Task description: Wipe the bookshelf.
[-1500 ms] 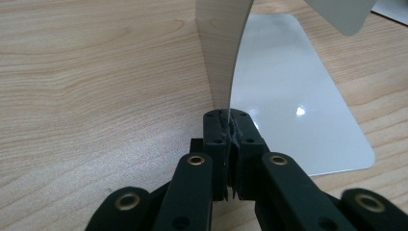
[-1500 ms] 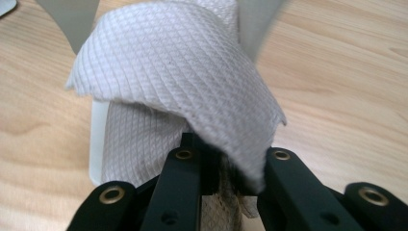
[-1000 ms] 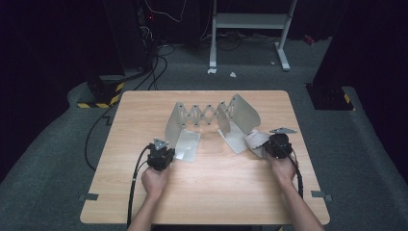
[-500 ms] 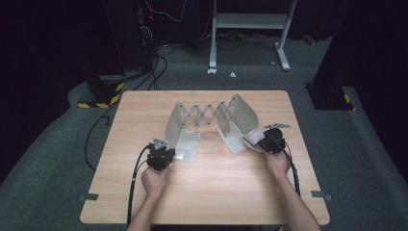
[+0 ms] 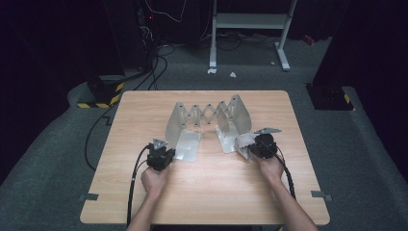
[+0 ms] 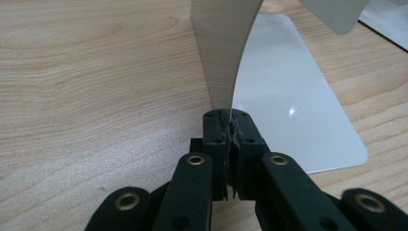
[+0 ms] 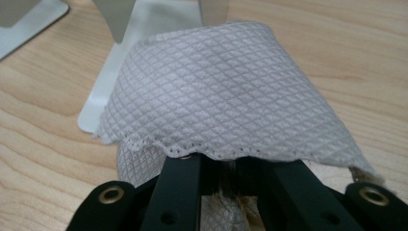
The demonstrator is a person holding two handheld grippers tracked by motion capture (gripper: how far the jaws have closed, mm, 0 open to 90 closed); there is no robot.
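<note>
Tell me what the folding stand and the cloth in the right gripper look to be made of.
Folding stand: apparently thin sheet metal, smooth satin silver; its flat foot reflects a light spot.
Cloth: seemingly a woven or paper-like wipe, pale white, matte, with a quilted diamond pattern and a scalloped edge.

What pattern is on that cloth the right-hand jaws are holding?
The cloth is pale white with a quilted diamond pattern and a scalloped edge, clearest in the right gripper view.

Wooden table (image 5: 207, 192), grey carpet (image 5: 57, 168), white stand (image 5: 250, 21), black cables (image 5: 159, 48) behind.
</note>
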